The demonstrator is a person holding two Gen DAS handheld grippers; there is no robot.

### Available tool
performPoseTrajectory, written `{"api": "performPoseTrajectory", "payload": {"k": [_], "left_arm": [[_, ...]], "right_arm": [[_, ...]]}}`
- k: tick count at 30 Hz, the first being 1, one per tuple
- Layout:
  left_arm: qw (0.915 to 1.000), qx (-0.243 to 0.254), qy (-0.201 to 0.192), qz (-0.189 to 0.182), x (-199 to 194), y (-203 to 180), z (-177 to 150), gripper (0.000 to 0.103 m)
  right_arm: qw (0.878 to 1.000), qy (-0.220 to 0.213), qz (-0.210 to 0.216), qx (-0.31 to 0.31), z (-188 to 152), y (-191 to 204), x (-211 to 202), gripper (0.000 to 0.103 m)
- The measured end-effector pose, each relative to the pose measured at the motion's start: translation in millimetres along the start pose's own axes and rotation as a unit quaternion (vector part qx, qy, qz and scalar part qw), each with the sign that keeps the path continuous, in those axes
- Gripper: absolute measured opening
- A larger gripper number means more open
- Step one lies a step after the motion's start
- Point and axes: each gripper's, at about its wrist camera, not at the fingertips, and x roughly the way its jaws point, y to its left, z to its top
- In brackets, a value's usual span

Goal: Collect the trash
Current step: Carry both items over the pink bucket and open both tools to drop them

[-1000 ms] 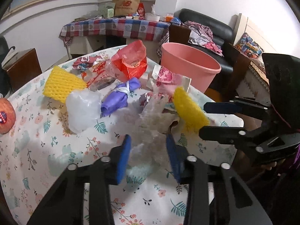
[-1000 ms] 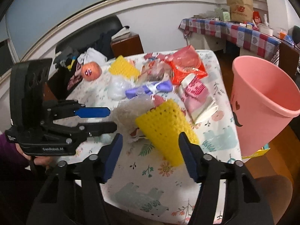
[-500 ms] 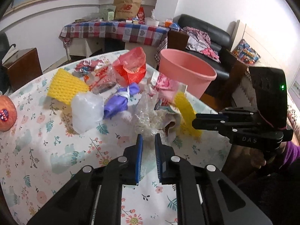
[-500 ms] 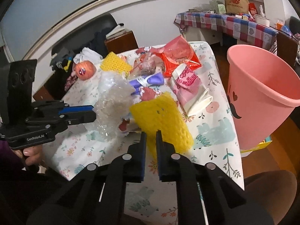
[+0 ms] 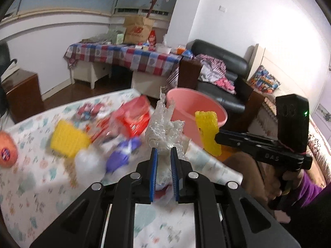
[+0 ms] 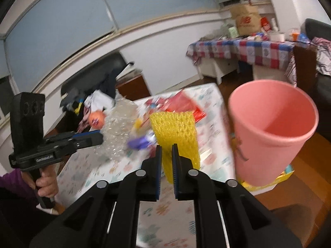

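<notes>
My left gripper (image 5: 164, 155) is shut on a crumpled clear plastic wrap (image 5: 165, 130) and holds it up above the table. The wrap also shows in the right wrist view (image 6: 118, 124). My right gripper (image 6: 166, 155) is shut on a yellow foam net sleeve (image 6: 175, 136), lifted off the table; it also shows in the left wrist view (image 5: 208, 132). A pink bucket (image 6: 269, 132) stands beside the table to the right, open and upright, also in the left wrist view (image 5: 192, 111). More trash lies on the table: a red bag (image 5: 134, 119), a second yellow net (image 5: 68, 138), a purple wrapper (image 5: 122, 155).
The table has a floral cloth (image 5: 31, 186). An orange fruit (image 5: 7, 152) lies at its left edge. A checkered side table (image 5: 124, 55) and a black sofa (image 5: 219, 66) stand behind. A yellow box (image 6: 283, 175) lies on the floor by the bucket.
Both grippers closed on their items and lifted them off the table. The views now tilt upward and the bucket is closer to the right gripper.
</notes>
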Motion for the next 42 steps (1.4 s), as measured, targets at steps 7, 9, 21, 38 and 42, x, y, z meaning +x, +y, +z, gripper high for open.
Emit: {"api": "performPoseTrajectory", "payload": {"k": [7,9,21,38,42], "left_arm": [[0.9993,0.021,-0.01,-0.029,42,-35,45,0.012],[0.9992,0.022,-0.006,-0.032,61,-44,58,0.012],[0.9979,0.006,0.058,-0.028,184,-78,101,0.012],[0.9965,-0.035,0.07,-0.03,225,-70,104,0.024],[0.997,-0.037,0.057,-0.037,216,-69,106,0.031]], "right_arm": [[0.997,-0.042,-0.055,0.032,25,-48,-8,0.01],[0.995,-0.05,-0.068,0.045,30,-64,-6,0.01],[0.985,-0.043,-0.123,0.113,30,-133,21,0.01],[0.978,-0.025,-0.154,0.137,21,-145,33,0.033],[0.977,-0.031,-0.163,0.136,22,-144,28,0.035]]}}
